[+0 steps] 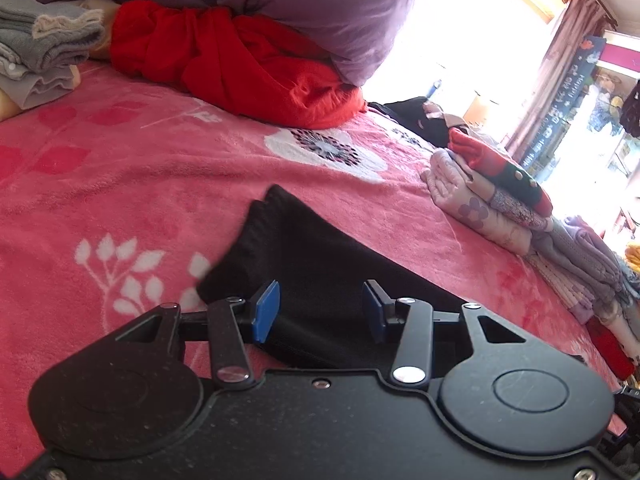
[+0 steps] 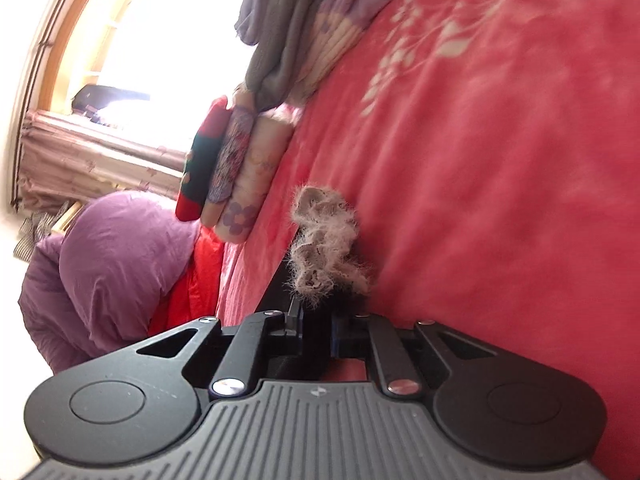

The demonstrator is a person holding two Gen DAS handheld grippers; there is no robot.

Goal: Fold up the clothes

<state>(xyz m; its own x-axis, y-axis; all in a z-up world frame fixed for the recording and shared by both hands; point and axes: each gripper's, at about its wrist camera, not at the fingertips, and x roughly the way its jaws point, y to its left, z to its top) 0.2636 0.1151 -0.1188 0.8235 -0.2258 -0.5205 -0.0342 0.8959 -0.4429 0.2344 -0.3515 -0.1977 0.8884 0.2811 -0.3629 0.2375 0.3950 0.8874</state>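
Note:
A black knit garment [image 1: 316, 264] lies on the pink flowered blanket [image 1: 140, 184], its ribbed end pointing away. My left gripper [image 1: 320, 308] is open just above it, with a blue pad [image 1: 266, 312] on each side of the cloth. In the right wrist view, which is rolled sideways, my right gripper [image 2: 316, 328] is shut on the black garment [image 2: 348, 294] at an edge with grey fuzzy trim [image 2: 326, 240], close to the blanket [image 2: 500, 160].
A stack of folded clothes [image 1: 500, 196] sits at the right of the bed, also in the right wrist view [image 2: 236, 168]. A purple duvet [image 1: 312, 8] lies over a red garment [image 1: 240, 64] at the back. Folded grey knits [image 1: 44, 40] sit far left. A bright window is beyond.

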